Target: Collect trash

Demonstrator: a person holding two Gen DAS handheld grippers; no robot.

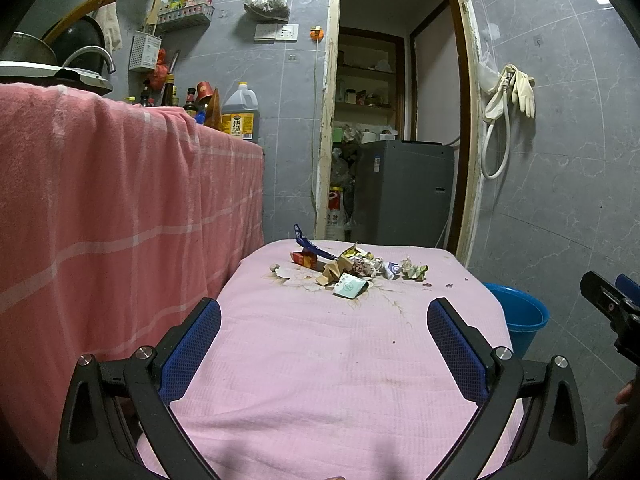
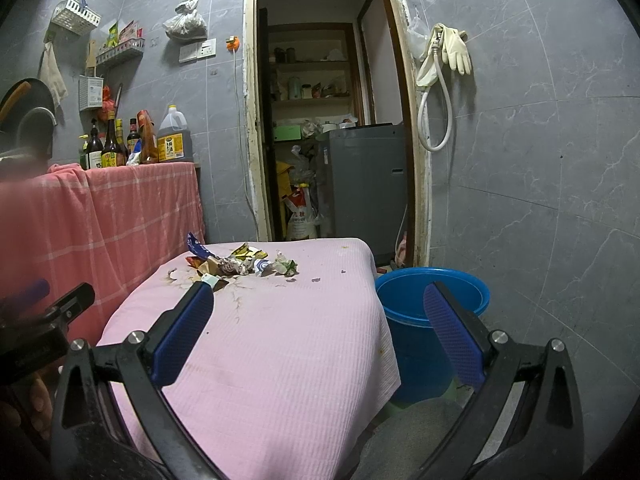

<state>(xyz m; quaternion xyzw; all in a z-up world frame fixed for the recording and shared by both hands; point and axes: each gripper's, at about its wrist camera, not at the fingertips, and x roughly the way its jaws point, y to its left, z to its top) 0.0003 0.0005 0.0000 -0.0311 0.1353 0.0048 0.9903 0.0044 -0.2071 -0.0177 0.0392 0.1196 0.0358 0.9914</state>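
A pile of trash (image 1: 348,270) lies at the far end of a small table under a pink cloth (image 1: 320,360): crumpled paper, wrappers, a blue wrapper (image 1: 310,245) and a white-green packet (image 1: 351,287). The pile also shows in the right wrist view (image 2: 240,264). A blue bucket (image 2: 430,304) stands on the floor right of the table, also seen in the left wrist view (image 1: 520,318). My left gripper (image 1: 324,348) is open and empty over the table's near half. My right gripper (image 2: 324,332) is open and empty above the table's right edge, near the bucket.
A counter draped in a red-pink checked cloth (image 1: 100,208) rises on the left, with bottles and an oil jug (image 1: 240,114) on it. A doorway behind the table shows a grey appliance (image 1: 404,192). Small scraps (image 2: 316,280) lie on the cloth. A grey tiled wall (image 2: 540,180) is on the right.
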